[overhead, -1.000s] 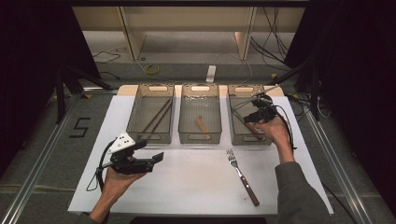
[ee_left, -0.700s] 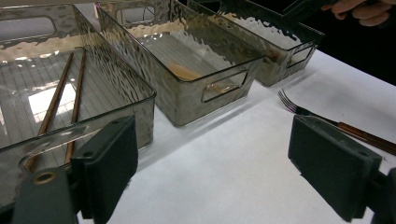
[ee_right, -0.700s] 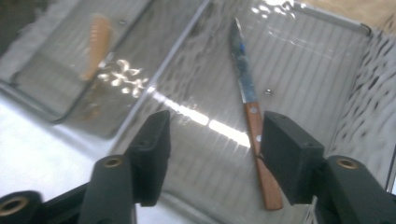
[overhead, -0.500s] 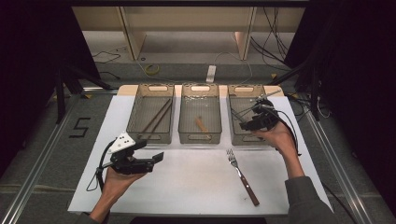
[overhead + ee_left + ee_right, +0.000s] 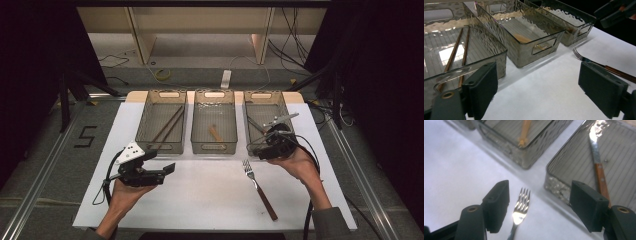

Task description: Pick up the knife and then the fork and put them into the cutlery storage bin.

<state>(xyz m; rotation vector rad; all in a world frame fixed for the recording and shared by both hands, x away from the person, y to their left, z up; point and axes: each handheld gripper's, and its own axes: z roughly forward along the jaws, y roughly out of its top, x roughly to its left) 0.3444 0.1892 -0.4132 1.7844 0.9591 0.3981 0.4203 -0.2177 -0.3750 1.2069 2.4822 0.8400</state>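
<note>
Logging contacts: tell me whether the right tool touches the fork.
Apart. In the right gripper view the fork lies on the white table between the right tool's open jaws, bare surface either side.

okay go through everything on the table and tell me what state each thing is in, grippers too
left gripper: open, empty, held above the mat.
right gripper: open, empty, jaws either side of the fork's tines.
fork: lying flat on the mat.
left bin: holds two chopsticks.
middle bin: holds one wooden piece.
right bin: holds a knife.

Fork [image 5: 259, 187] beside three bins [image 5: 214, 126]
</note>
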